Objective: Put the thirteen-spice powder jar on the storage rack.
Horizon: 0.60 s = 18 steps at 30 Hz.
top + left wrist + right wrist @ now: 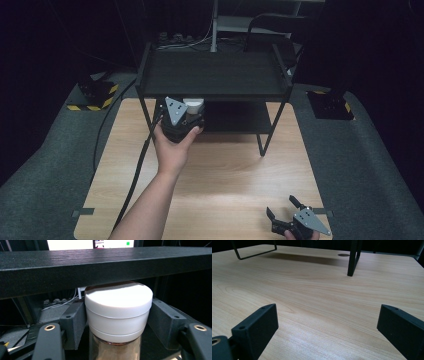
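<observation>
Care was what the step seemed to need: the left gripper (117, 330) clenched a white-lidded jar (118, 315) just under the front edge of the black shelf (212, 75), so keeping it low and level looked wise, while the right gripper (285, 210) waited spread apart, well short of that shelf.

white-lidded jar (117, 312), black shelf rack (212, 75), pale wood-grain table (225, 175), black fingers (257, 327)
</observation>
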Tool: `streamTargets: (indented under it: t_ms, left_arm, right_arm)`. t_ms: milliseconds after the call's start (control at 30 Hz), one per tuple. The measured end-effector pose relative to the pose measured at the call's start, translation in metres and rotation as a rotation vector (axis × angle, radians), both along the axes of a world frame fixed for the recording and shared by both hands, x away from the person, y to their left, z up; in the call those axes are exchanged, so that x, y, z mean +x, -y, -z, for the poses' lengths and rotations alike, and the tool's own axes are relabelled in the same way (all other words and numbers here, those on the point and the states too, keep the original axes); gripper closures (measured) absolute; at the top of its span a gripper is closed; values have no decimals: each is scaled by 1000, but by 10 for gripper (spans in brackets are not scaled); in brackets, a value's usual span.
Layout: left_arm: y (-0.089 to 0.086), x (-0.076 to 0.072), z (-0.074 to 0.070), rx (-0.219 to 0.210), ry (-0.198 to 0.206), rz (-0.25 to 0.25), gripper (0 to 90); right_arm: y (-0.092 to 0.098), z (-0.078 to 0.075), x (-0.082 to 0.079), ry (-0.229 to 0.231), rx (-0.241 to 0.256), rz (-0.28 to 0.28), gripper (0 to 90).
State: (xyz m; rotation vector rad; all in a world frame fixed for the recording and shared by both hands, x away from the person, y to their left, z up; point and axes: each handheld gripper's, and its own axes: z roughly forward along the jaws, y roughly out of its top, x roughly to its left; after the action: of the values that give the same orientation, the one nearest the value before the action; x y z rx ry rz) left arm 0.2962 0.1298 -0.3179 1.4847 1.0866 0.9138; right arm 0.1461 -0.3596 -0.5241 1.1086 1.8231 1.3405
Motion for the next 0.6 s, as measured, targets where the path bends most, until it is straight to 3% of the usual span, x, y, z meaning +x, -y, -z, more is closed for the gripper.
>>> streamTargets:
  t_ms: [600]
  left_arm:
    - [7,21,1,7,-20,-33,333]
  right_arm:
    - [1,1,-1,4,8,2,31]
